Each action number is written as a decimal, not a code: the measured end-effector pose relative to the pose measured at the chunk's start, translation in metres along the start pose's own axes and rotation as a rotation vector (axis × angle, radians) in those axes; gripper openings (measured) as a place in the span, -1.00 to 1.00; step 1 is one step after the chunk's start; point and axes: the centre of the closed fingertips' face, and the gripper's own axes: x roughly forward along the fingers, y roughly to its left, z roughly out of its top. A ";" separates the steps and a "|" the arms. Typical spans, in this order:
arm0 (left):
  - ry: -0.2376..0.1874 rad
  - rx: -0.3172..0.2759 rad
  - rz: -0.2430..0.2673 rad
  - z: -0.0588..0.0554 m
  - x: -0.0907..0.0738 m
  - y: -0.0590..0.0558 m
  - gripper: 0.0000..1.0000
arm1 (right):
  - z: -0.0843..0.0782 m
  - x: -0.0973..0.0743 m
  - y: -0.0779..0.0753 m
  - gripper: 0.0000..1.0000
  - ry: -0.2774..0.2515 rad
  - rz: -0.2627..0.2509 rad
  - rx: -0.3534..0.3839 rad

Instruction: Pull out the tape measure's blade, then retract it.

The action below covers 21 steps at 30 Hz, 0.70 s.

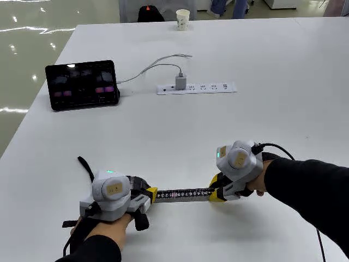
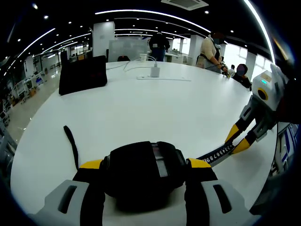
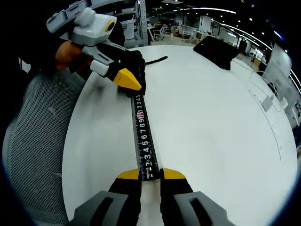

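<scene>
A black tape measure case [image 2: 143, 172] sits squeezed between the yellow-tipped fingers of my left gripper [image 2: 143, 165], which is shut on it near the table's front edge [image 1: 143, 195]. Its black blade [image 3: 142, 136] with white numerals runs out flat over the white table [image 1: 218, 120] to my right gripper [image 3: 150, 175], whose jaws are shut on the blade's end. In the head view the blade [image 1: 182, 194] spans the short gap between the case and the right gripper [image 1: 216, 194]. A black wrist strap [image 1: 85, 166] trails from the case.
A dark tablet [image 1: 83, 84] stands at the back left, wired to a charger in a white power strip [image 1: 197, 87]. A paper cup [image 1: 182, 19] sits at the far edge. People stand beyond the table in the left gripper view.
</scene>
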 end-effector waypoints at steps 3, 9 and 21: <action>-0.001 0.000 0.000 0.000 0.000 0.000 0.28 | 0.001 0.001 0.000 -0.77 -0.003 -0.001 0.003; 0.001 -0.001 -0.001 0.000 0.000 0.000 0.28 | 0.002 0.001 0.000 -0.77 -0.002 -0.002 -0.002; 0.002 -0.002 -0.003 0.000 -0.001 0.001 0.28 | 0.010 0.005 0.001 -0.77 -0.015 0.007 0.006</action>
